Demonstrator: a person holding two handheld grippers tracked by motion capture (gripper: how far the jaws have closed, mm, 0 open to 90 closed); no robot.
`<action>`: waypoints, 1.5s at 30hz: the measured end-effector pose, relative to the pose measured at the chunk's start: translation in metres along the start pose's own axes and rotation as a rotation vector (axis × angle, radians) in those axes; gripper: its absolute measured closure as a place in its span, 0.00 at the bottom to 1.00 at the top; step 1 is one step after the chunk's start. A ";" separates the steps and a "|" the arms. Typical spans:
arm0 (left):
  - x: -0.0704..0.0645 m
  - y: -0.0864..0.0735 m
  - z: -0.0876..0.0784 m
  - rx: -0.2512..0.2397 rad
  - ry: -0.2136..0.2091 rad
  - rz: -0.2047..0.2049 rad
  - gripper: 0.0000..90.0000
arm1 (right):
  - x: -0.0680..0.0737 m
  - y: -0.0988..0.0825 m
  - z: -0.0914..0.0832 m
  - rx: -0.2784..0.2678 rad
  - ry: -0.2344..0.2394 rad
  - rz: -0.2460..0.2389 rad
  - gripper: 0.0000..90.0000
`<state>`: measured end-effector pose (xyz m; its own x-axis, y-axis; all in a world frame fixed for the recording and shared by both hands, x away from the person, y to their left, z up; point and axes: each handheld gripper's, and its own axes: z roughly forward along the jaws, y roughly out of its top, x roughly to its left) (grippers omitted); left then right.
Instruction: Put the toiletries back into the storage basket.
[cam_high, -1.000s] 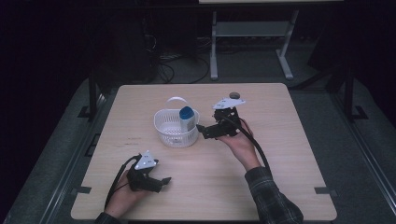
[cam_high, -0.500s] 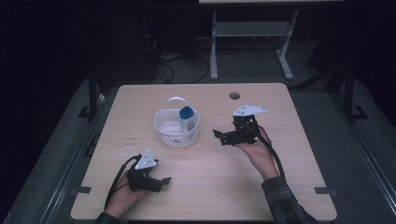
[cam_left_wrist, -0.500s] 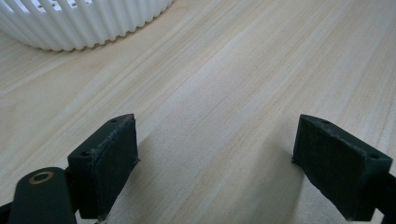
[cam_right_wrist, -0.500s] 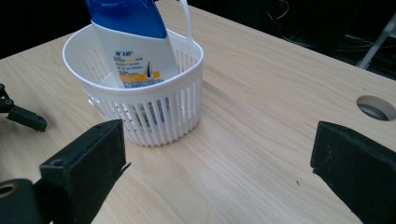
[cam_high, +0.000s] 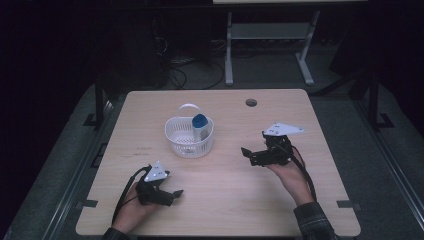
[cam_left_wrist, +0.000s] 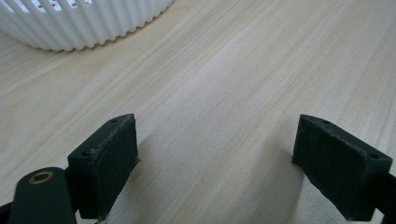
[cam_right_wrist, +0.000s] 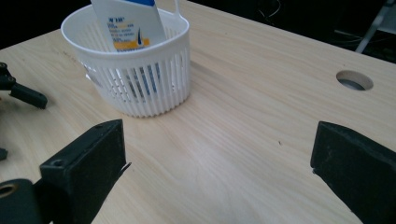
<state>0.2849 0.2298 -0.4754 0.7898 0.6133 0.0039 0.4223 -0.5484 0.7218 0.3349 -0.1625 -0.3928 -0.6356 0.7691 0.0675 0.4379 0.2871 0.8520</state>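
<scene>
White bottle with blue cap (cam_high: 201, 126) is standing in the white slatted plastic basket (cam_high: 189, 141), mid-tabletop, apparently deposited. Right gripper (cam_high: 248, 153) and left gripper (cam_high: 176, 193) are hovering empty, jaws spread, near the front edge.

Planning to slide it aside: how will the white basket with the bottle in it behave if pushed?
The basket looks like thin slotted plastic, so probably light and easy to slide. The bottle leans against its rim, so it may shift or tip the basket.

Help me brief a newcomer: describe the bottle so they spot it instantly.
Start at the wooden table and find the white slatted basket near its middle. The bottle stands inside, leaning against the rim. It is the one white thing with a blue cap and a printed label.
</scene>
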 end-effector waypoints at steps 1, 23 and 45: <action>0.000 0.000 0.000 -0.003 0.000 -0.003 0.14 | -0.001 -0.003 -0.002 0.000 -0.006 -0.001 0.03; 0.000 0.000 0.000 -0.002 0.000 0.000 0.14 | -0.025 -0.069 -0.043 0.030 -0.068 0.084 0.03; 0.000 0.000 0.000 -0.002 -0.001 -0.002 0.14 | -0.035 -0.129 -0.050 0.253 -0.152 0.087 0.02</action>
<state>0.2846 0.2296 -0.4757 0.7892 0.6142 0.0017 0.4232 -0.5458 0.7232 0.2684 -0.2549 -0.4791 -0.4947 0.8682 0.0395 0.6429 0.3350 0.6889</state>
